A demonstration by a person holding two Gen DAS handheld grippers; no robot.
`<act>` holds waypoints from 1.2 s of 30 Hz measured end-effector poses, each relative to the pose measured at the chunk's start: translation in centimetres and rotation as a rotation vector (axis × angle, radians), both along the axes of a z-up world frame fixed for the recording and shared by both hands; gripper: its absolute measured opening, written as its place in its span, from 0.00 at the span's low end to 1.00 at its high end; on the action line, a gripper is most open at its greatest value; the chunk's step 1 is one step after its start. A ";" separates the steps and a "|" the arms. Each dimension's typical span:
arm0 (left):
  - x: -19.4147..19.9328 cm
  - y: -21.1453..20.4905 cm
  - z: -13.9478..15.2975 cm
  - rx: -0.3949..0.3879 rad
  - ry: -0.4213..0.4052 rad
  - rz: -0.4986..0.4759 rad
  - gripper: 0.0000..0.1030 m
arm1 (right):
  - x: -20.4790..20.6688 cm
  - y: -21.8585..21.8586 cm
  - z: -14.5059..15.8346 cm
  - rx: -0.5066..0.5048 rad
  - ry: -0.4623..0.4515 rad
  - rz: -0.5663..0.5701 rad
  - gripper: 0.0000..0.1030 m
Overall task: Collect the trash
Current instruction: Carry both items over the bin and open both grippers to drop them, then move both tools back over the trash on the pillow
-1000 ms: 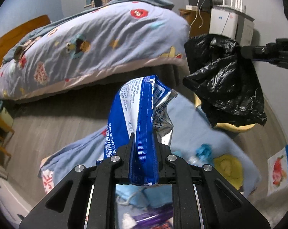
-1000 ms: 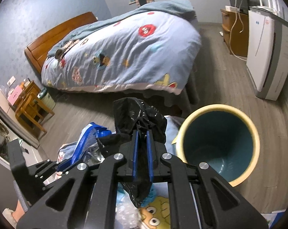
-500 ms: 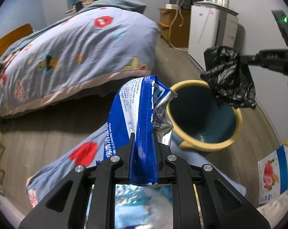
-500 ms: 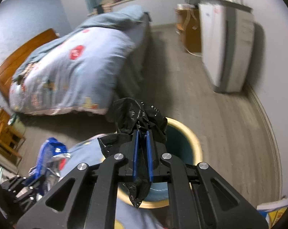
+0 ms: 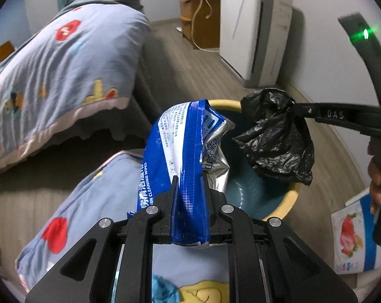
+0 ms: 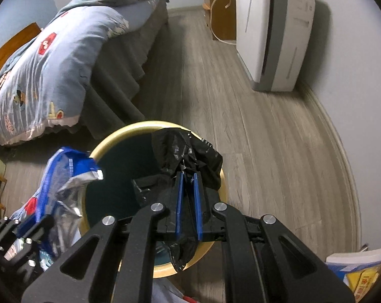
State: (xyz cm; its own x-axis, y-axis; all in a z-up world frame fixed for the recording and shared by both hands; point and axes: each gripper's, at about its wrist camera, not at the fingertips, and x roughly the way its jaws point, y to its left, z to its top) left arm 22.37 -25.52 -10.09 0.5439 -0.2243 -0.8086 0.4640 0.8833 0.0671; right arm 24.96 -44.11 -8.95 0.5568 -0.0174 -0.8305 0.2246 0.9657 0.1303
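Observation:
My left gripper (image 5: 190,181) is shut on a blue and silver wipes packet (image 5: 188,146), held upright just left of the bin. The round bin (image 5: 284,202), with a yellow rim and a dark teal inside, stands on the wood floor. A crumpled black plastic bag (image 5: 276,139) hangs over the bin's mouth, with my right gripper (image 6: 188,176) shut on it. In the right wrist view the black bag (image 6: 188,149) sits above the bin (image 6: 114,139), and the wipes packet (image 6: 64,174) shows at the bin's left edge.
A bed with a blue patterned quilt (image 5: 51,70) fills the left. A white appliance (image 6: 274,30) and a wooden cabinet (image 5: 203,17) stand by the far wall. A blue quilt (image 5: 89,207) lies below my left gripper. A strawberry carton (image 5: 349,234) sits at the right by a hand (image 5: 377,176).
Both grippers have swung right and down toward the bin. The black bag has gone from beside the bin to over its mouth, and the wipes packet has come up to its left rim.

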 end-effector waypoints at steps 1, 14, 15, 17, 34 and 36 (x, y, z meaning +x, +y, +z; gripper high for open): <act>0.2 -0.2 -0.3 0.005 0.000 -0.002 0.16 | 0.2 0.0 -0.2 0.011 0.001 -0.002 0.08; 0.7 -0.9 -1.8 -0.036 0.003 0.009 0.19 | 0.2 0.6 -0.3 0.057 -0.015 0.027 0.26; 0.7 -0.8 -1.8 -0.037 0.001 0.010 0.20 | 0.2 0.7 -0.2 0.062 -0.018 0.025 0.39; 0.7 -0.7 -1.8 -0.038 -0.003 0.014 0.28 | 0.2 0.7 -0.1 0.065 -0.024 0.026 0.50; -0.6 3.8 0.4 -0.050 -0.092 0.152 0.92 | 0.0 1.0 1.4 0.040 -0.053 -0.039 0.94; -1.4 4.7 1.1 -0.039 -0.104 0.156 0.92 | -0.4 1.4 2.1 0.037 -0.070 -0.039 0.94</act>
State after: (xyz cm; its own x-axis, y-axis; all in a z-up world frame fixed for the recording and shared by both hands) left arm 20.99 -20.80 -9.03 0.6550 -0.1605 -0.7384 0.3133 0.9469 0.0721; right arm 24.60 -42.72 -6.89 0.6130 -0.0096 -0.7901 0.2506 0.9507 0.1828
